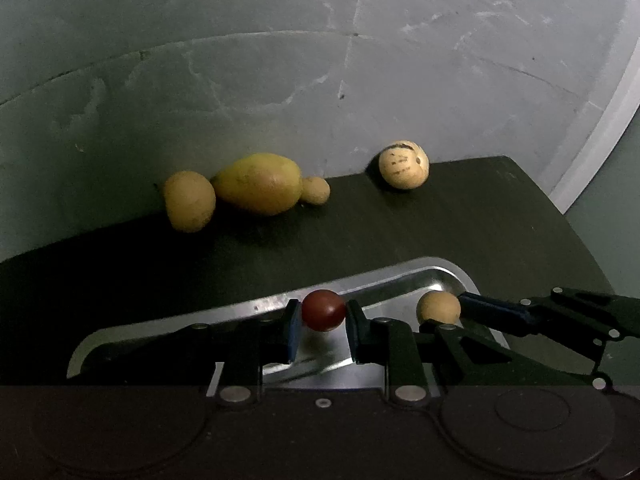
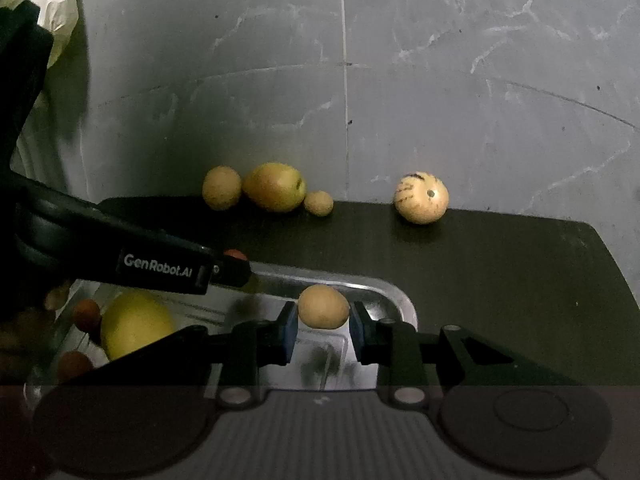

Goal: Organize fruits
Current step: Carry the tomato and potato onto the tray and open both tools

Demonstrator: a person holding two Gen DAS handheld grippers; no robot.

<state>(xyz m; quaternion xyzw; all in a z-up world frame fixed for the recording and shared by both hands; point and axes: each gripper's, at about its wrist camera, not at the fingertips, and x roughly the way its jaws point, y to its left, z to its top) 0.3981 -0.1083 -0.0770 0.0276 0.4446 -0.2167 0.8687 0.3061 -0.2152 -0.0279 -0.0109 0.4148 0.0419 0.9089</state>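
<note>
- Left claw [image 1: 323,330]: holds a small dark red fruit [image 1: 323,310] between its pads, over the near part of the metal tray [image 1: 440,274].
- Right claw [image 2: 323,330]: holds a small tan fruit [image 2: 323,306] over the tray's far right corner; whether either fruit rests on the tray floor cannot be told.
- Already in the tray (right wrist view): a large yellow fruit [image 2: 134,328] and at least two small reddish fruits [image 2: 86,314], partly hidden by the left claw's body.
- Still on the dark worktop [image 1: 500,220], along the wall: a mango-like yellow fruit [image 1: 258,184] touching two tan fruits, and well apart a pale striped round fruit [image 1: 404,164].
- Judgement: roughly midway; two fruits being delivered, four left to gather.
</note>
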